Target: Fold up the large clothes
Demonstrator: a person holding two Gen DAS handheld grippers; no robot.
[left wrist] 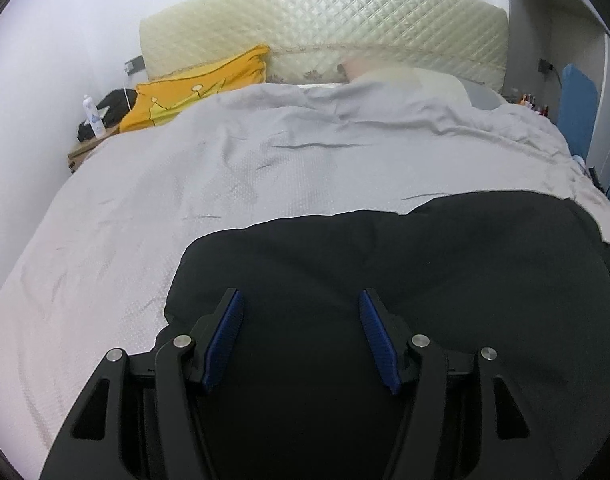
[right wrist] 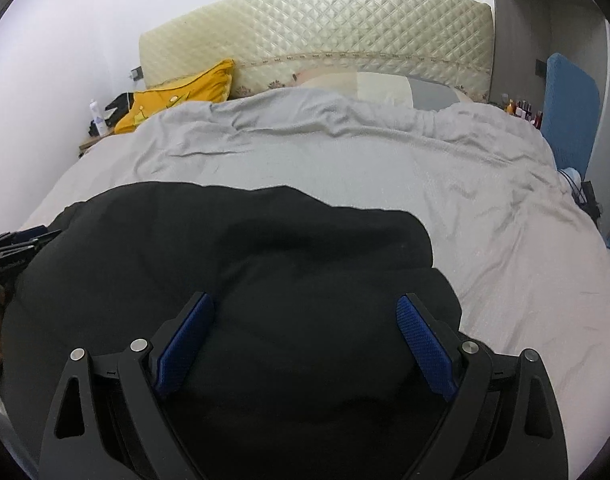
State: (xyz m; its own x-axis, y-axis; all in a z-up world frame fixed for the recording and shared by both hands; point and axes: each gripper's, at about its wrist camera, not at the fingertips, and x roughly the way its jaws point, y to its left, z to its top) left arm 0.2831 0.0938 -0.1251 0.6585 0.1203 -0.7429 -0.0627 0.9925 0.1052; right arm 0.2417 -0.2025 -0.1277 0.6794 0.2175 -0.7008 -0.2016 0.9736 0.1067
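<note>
A large black garment (left wrist: 385, 264) lies on the grey bed cover near the foot of the bed; it also shows in the right wrist view (right wrist: 245, 256). My left gripper (left wrist: 301, 300) is open, its blue pads spread over the garment's left part, holding nothing. My right gripper (right wrist: 305, 304) is open wide over the garment's right part, holding nothing. The left gripper also shows at the left edge of the right wrist view (right wrist: 21, 240). Whether the fingers touch the cloth I cannot tell.
The grey bed cover (left wrist: 225, 184) fills the bed. A quilted cream headboard (left wrist: 325, 20) and a yellow pillow (left wrist: 193, 88) are at the far end. A bedside stand with a bottle (left wrist: 93, 116) is far left. A blue panel (right wrist: 569, 96) stands at the right.
</note>
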